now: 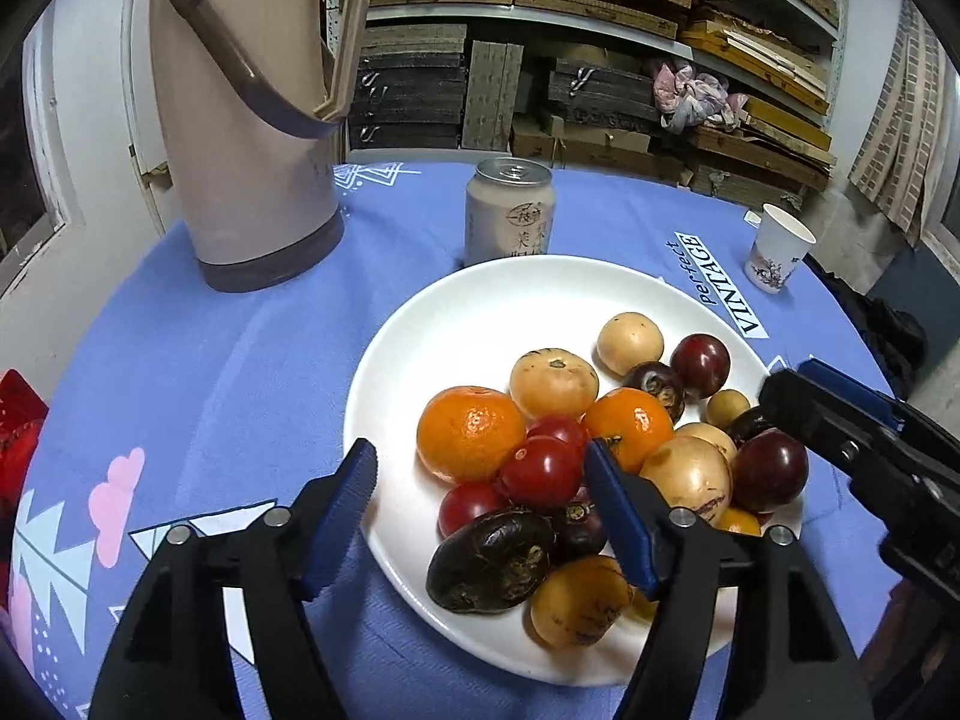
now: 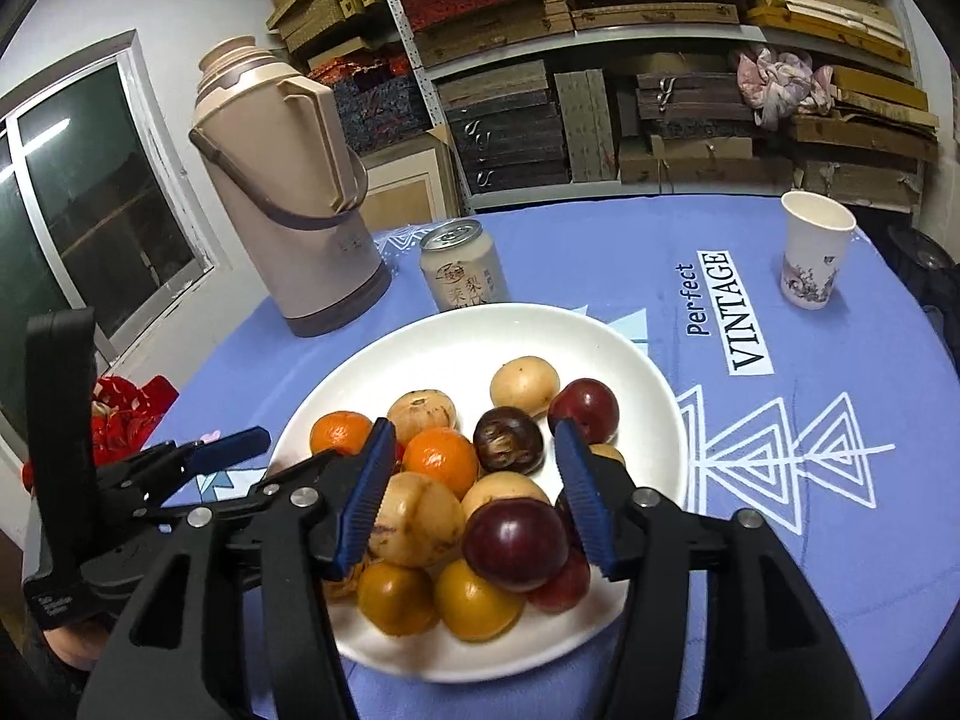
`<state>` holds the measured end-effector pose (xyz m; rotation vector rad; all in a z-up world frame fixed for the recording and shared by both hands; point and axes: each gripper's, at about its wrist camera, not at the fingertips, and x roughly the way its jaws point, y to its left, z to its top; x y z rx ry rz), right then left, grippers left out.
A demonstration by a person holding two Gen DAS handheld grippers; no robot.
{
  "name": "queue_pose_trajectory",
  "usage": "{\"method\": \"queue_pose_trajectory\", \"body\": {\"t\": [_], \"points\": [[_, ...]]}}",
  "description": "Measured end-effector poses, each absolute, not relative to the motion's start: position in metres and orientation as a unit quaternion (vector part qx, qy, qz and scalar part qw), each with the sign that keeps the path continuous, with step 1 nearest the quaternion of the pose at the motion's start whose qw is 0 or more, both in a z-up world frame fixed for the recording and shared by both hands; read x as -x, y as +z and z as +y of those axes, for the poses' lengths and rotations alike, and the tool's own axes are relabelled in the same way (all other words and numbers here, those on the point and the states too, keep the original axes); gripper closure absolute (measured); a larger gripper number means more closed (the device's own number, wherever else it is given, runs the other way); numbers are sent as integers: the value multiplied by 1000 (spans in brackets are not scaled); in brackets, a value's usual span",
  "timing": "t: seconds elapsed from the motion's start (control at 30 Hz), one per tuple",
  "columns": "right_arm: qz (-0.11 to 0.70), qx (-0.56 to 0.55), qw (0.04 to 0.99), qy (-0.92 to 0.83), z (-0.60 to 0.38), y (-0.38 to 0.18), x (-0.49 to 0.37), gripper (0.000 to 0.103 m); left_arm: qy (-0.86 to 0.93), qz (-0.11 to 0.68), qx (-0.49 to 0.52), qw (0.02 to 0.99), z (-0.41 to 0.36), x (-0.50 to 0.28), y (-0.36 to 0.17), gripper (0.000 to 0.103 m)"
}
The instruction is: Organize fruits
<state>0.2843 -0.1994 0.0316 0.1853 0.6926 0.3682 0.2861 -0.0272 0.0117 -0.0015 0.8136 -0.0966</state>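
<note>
A white plate on the blue tablecloth holds a pile of fruit: tangerines, red tomatoes, tan round fruits, dark plums and dark brown water chestnuts. My left gripper is open and empty, hovering over the plate's near left side. My right gripper is open and empty above the near fruits; it also shows at the right edge of the left wrist view.
A beige thermos stands at the back left. A drink can stands behind the plate. A paper cup stands at the back right. A red packet lies at the left table edge.
</note>
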Motion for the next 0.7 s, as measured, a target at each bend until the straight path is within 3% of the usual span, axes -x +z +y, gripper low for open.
{"method": "queue_pose_trajectory", "body": {"t": [0.1,0.2,0.33,0.43,0.7], "points": [[334,-88,922,176,-202,34,-271,31,-41,393,-6,919,-28,-279,12,20],[326,-85,928,158,-206,36,-253,8,-41,394,-17,918,-29,-270,11,19],[339,-77,926,148,-210,33,-226,7,-38,398,-16,916,-24,-253,10,18],[338,-63,929,137,-212,28,-208,5,-38,396,-8,917,-19,-237,11,9],[355,-40,925,132,-211,14,-185,5,-49,396,-27,917,-18,-207,8,9]]}}
